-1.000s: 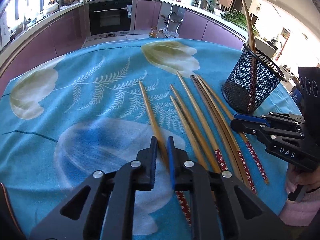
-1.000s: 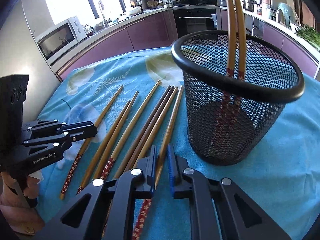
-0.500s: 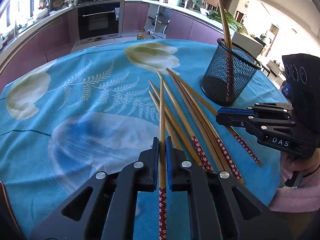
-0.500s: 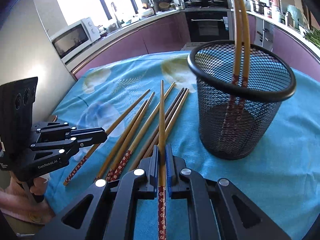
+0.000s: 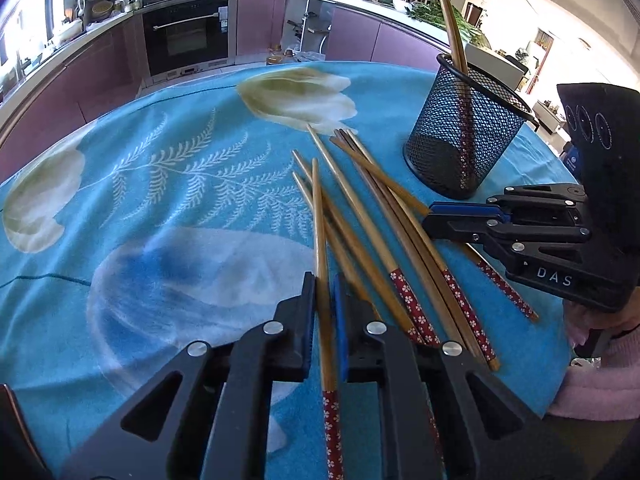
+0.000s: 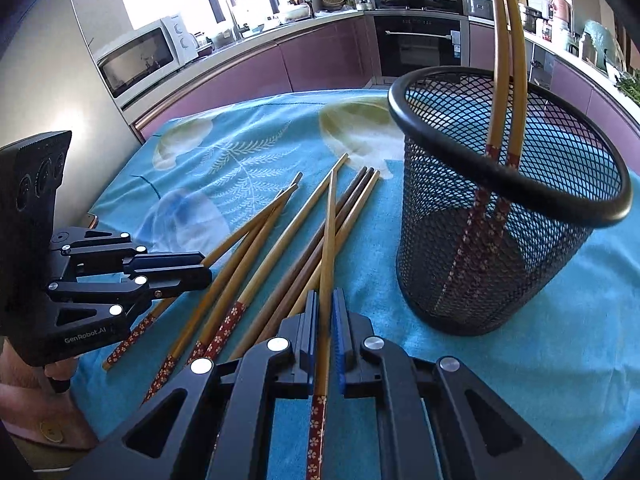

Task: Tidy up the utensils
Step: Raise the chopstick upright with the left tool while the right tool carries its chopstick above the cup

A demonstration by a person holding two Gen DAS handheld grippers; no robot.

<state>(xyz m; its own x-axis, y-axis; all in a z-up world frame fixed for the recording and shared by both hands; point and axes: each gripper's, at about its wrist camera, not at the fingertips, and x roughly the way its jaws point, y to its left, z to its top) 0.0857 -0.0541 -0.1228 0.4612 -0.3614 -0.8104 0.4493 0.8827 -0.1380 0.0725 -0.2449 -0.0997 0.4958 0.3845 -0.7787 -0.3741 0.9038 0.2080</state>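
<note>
My left gripper (image 5: 323, 286) is shut on a bamboo chopstick (image 5: 319, 224) that points forward, its red flowered end toward the camera. In the same way, my right gripper (image 6: 326, 300) is shut on another chopstick (image 6: 329, 232). Several loose chopsticks (image 5: 384, 248) lie fanned on the blue cloth between the two grippers, also seen as the loose chopsticks (image 6: 256, 280) in the right wrist view. A black mesh holder (image 6: 500, 248) stands upright just right of my right gripper, with two chopsticks (image 6: 504, 60) leaning in it. The holder (image 5: 460, 140) is far right in the left wrist view.
The table wears a blue flowered cloth (image 5: 160, 200). A pink sleeve (image 5: 592, 380) shows at the table's right edge. Purple kitchen cabinets, an oven (image 5: 186, 36) and a microwave (image 6: 140, 56) stand beyond the table's far edge.
Both grippers, a little open over chopsticks lying on the cloth a second ago, have shut on one each. Both held chopsticks now sit raised above the pile.
</note>
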